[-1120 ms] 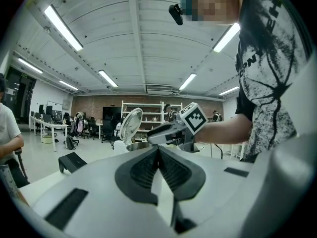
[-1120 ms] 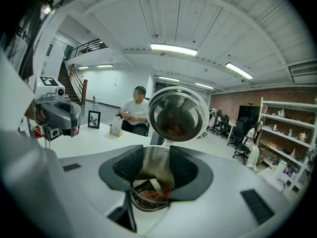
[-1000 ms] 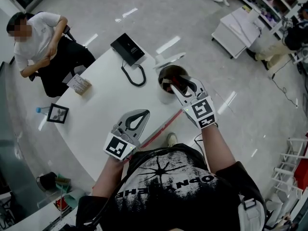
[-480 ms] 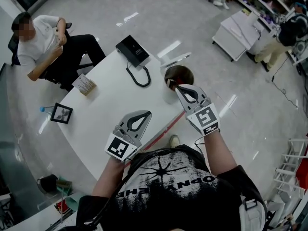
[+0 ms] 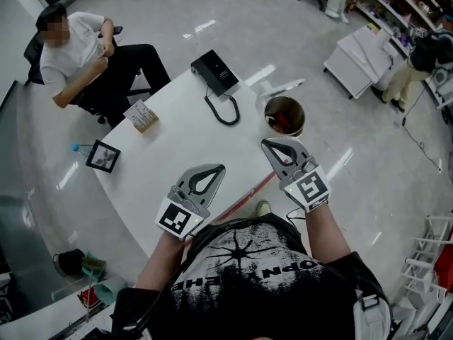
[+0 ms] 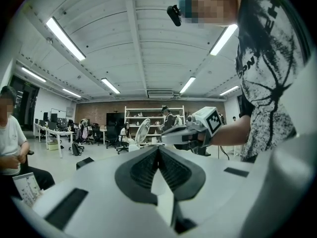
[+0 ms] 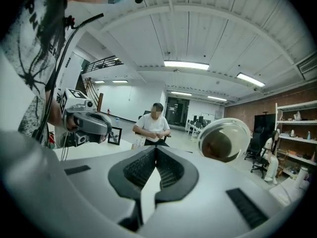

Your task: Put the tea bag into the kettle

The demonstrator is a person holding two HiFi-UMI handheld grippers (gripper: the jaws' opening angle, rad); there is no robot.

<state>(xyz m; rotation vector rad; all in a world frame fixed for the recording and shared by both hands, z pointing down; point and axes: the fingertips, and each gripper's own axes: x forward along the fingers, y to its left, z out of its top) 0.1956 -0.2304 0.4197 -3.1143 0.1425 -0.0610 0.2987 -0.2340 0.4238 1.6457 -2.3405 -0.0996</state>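
Table (image 5: 177, 147): a white, rounded top is seen running from the lower left to the upper right through the middle of the frame.
Kettle (image 5: 284, 115): it is stood at the table's right edge, right of centre, and its lid (image 5: 282, 88) is flipped open!
Black box (image 5: 214, 71): it is laid at the far end, top centre.
Cable (image 5: 226, 110): black, it is looped on the tabletop just below the box.
Booklet (image 5: 141, 116): it is placed near the left edge, left of centre.
Picture frame (image 5: 103, 156): it is set at the table's leftmost tip.
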